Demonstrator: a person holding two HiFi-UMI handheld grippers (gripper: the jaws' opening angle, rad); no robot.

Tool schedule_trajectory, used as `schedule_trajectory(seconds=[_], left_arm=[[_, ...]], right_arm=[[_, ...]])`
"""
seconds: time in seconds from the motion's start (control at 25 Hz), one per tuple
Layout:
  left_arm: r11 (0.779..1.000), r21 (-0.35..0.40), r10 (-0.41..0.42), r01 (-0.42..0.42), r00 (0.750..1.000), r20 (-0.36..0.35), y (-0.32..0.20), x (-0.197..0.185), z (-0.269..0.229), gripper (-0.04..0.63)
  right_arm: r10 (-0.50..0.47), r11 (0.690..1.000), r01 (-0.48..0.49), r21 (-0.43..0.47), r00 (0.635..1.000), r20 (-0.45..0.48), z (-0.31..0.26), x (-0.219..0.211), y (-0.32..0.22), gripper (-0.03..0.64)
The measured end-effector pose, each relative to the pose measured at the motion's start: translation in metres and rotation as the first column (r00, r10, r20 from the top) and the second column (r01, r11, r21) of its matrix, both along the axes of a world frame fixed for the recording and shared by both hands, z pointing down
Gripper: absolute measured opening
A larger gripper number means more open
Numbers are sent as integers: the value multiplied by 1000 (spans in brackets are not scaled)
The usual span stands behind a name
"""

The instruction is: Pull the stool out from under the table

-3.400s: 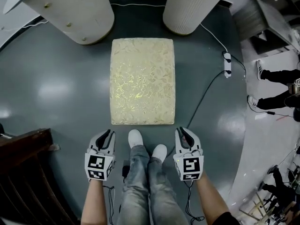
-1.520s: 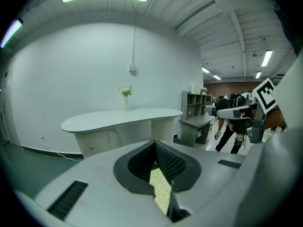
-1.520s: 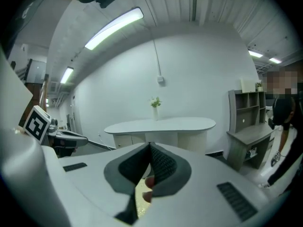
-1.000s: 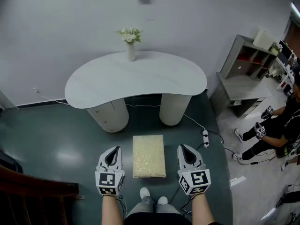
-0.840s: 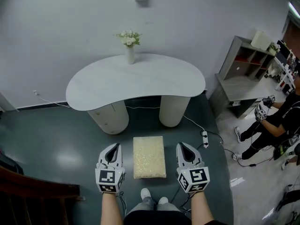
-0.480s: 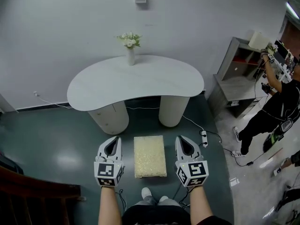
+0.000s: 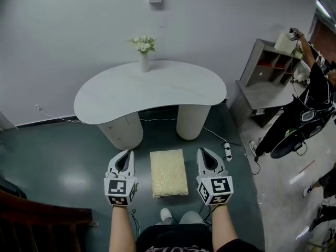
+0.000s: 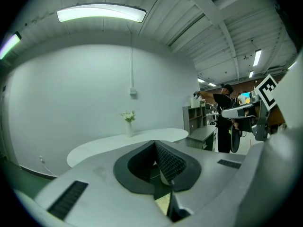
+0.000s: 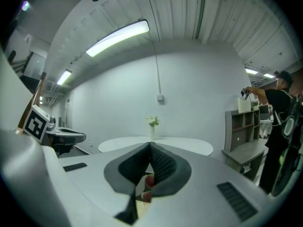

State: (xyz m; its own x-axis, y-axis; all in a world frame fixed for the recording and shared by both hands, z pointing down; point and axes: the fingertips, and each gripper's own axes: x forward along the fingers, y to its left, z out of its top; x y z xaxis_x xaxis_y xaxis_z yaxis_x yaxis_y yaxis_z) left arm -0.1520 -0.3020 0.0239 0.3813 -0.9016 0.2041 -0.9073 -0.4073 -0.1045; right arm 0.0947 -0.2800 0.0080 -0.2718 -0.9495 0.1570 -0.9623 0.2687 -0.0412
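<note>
The stool (image 7: pixel 168 172), a low rectangle with a cream patterned cushion, stands on the dark green floor just in front of the table's two round pedestals, clear of the white kidney-shaped table (image 7: pixel 149 91). My left gripper (image 7: pixel 125 155) hangs to the stool's left and my right gripper (image 7: pixel 205 152) to its right, both above the floor and apart from it. In the left gripper view the left gripper (image 8: pixel 154 143) has its jaws together with nothing between them. The right gripper (image 9: pixel 149 144) in its own view is likewise shut and empty. Both point level toward the table.
A vase of white flowers (image 7: pixel 143 51) stands at the table's back edge. A power strip (image 7: pixel 227 151) and cable lie on the floor right of the stool. A grey shelf unit (image 7: pixel 265 72) and a person (image 7: pixel 302 114) are at the right; dark wooden furniture (image 7: pixel 31 224) is at bottom left.
The head view has lifted from the stool to the whole table. Both grippers rose a little beside the stool. The person at the right stood up and reached toward the shelf.
</note>
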Motion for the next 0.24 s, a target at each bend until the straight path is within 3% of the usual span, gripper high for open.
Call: schedule_trajectory(seconds=[0.24], left_arm=[[1000, 6, 2, -2, 1000, 6, -2, 0, 0, 12]], right_arm=[[8, 1000, -8, 4, 1000, -7, 1, 1, 2, 60]])
